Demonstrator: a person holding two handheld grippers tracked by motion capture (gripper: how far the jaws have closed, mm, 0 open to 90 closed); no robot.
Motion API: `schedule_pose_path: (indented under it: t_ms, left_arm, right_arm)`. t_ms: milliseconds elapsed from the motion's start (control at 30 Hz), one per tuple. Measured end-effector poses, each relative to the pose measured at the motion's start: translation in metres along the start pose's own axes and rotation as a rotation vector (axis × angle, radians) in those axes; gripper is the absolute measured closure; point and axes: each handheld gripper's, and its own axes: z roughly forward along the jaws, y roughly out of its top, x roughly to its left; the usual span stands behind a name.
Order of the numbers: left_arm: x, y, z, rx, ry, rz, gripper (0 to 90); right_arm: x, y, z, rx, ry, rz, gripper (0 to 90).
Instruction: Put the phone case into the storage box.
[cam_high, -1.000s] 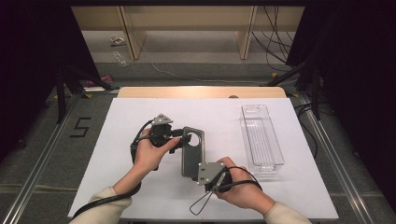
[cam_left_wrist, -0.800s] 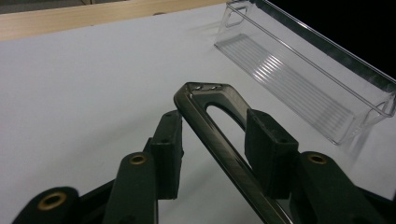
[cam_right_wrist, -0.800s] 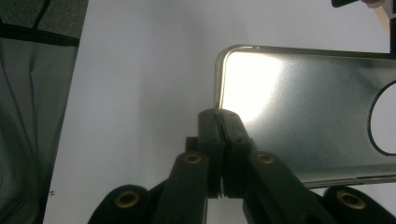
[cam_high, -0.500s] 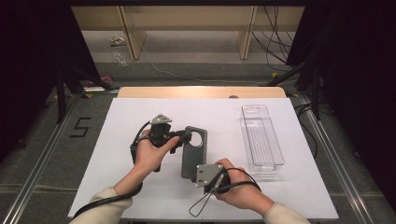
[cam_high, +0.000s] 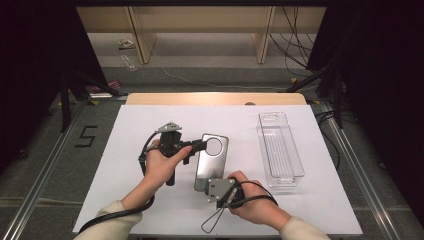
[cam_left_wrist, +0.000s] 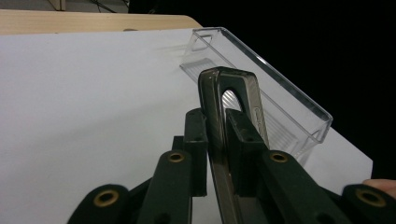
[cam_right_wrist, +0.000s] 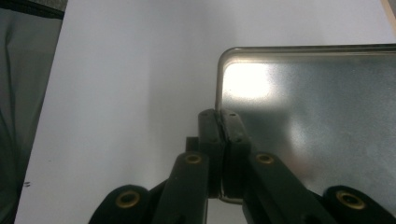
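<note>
The high view looks forward and down from above the person's side onto the white table top (cam_high: 310, 200), far enough off to take in the grey floor and wooden shelving beyond. The left gripper view rides low and close behind its own black jaws, facing across the table toward the clear plastic oblong tray (cam_left_wrist: 280, 100) (which the high view (cam_high: 280, 150) shares). The right gripper view sits closer still, looking along its jaws at the flat grey metal plate with rounded corners (cam_right_wrist: 317, 135), which both other views share (cam_high: 210, 165).
</note>
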Motion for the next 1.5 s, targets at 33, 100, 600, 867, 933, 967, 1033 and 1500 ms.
schedule_pose_path:
  t_ms: [33,100,600,867,933,967,1033,1500]
  left_arm:
    - [-0.0013,0.0002,-0.0003,-0.005,-0.002,0.001,80.4]
    - [-0.0030,0.0005,-0.0008,-0.010,-0.006,0.007,81.2]
    - [-0.0046,0.0014,-0.0038,-0.042,-0.020,0.005,82.2]
    - [-0.0044,0.0005,-0.0041,-0.052,-0.020,0.011,82.2]
    - [-0.0046,0.0007,-0.0044,-0.056,-0.020,0.012,82.1]
    - [-0.0048,0.0008,-0.0046,-0.058,-0.021,0.011,82.1]
    - [-0.0054,0.0007,-0.0047,-0.064,-0.020,0.014,82.2]
    - [-0.0056,-0.0003,-0.0059,-0.083,0.014,0.037,82.1]
  right_arm:
    - [0.0002,-0.0002,0.0002,0.005,0.003,0.002,89.5]
    - [0.0000,-0.0009,0.0010,0.012,-0.006,-0.002,89.4]
    - [-0.0037,-0.0038,0.0013,0.001,-0.018,0.021,89.1]
    - [-0.0040,-0.0052,0.0022,-0.002,-0.018,0.039,88.8]
    - [-0.0041,-0.0055,0.0028,-0.011,-0.024,0.044,88.6]
    - [-0.0045,-0.0056,0.0025,-0.009,-0.020,0.047,88.5]
    - [-0.0053,-0.0059,0.0026,-0.012,-0.033,0.046,88.3]
    - [-0.0083,-0.0095,0.0015,-0.083,-0.055,0.099,79.3]
